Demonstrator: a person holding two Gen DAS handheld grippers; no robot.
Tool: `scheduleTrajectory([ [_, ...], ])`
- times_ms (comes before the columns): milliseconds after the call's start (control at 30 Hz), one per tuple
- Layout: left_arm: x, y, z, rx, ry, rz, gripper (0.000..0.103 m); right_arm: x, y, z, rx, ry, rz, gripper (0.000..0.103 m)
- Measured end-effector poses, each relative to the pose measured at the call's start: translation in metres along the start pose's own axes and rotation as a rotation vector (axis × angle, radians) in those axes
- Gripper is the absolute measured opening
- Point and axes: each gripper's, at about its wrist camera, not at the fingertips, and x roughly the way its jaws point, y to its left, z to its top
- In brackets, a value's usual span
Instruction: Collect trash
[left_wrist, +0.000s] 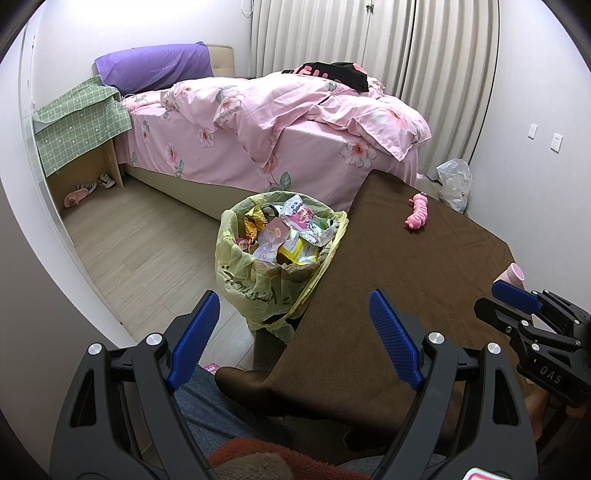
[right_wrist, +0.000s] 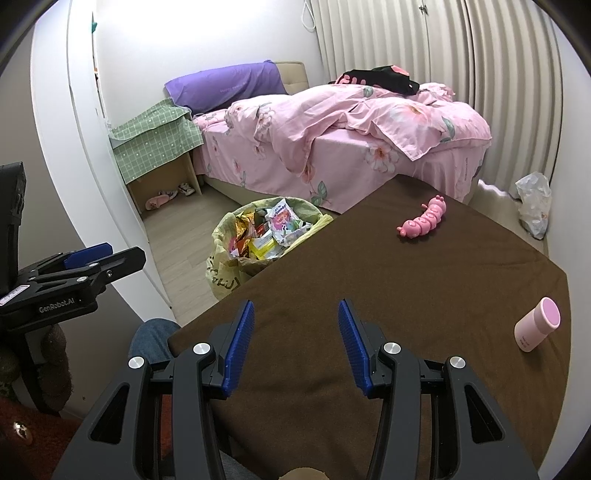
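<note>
A bin lined with a yellow bag (left_wrist: 258, 280) stands on the floor at the table's left edge, full of snack wrappers (left_wrist: 295, 232); it also shows in the right wrist view (right_wrist: 225, 273). My left gripper (left_wrist: 291, 314) is open and empty, above the near left corner of the brown table (left_wrist: 424, 266), short of the bin. My right gripper (right_wrist: 295, 321) is open and empty over the table's near part (right_wrist: 369, 280). The right gripper also shows at the right edge of the left wrist view (left_wrist: 517, 299), and the left gripper at the left edge of the right wrist view (right_wrist: 88, 258).
A pink caterpillar toy (right_wrist: 421, 218) lies on the far part of the table and a pink cup (right_wrist: 535, 325) lies at its right edge. A bed with pink bedding (right_wrist: 351, 140) stands behind. A white plastic bag (right_wrist: 533, 203) sits on the floor at far right.
</note>
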Motion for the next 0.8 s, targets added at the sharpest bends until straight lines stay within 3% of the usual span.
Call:
scheduleTrajectory([
  [500, 0.005, 0.000, -0.003, 0.025, 0.005, -0.016, 0.079, 0.000, -0.002, 0.000, 0.000, 0.003, -0.002, 0.045],
  [633, 0.018, -0.007, -0.001, 0.035, 0.038, -0.036, 0.079, 0.004, -0.010, -0.001, 0.004, 0.022, -0.010, 0.045],
  [800, 0.067, -0.028, 0.005, 0.055, 0.104, -0.086, 0.079, 0.022, -0.063, -0.004, 0.088, 0.030, -0.118, 0.045],
])
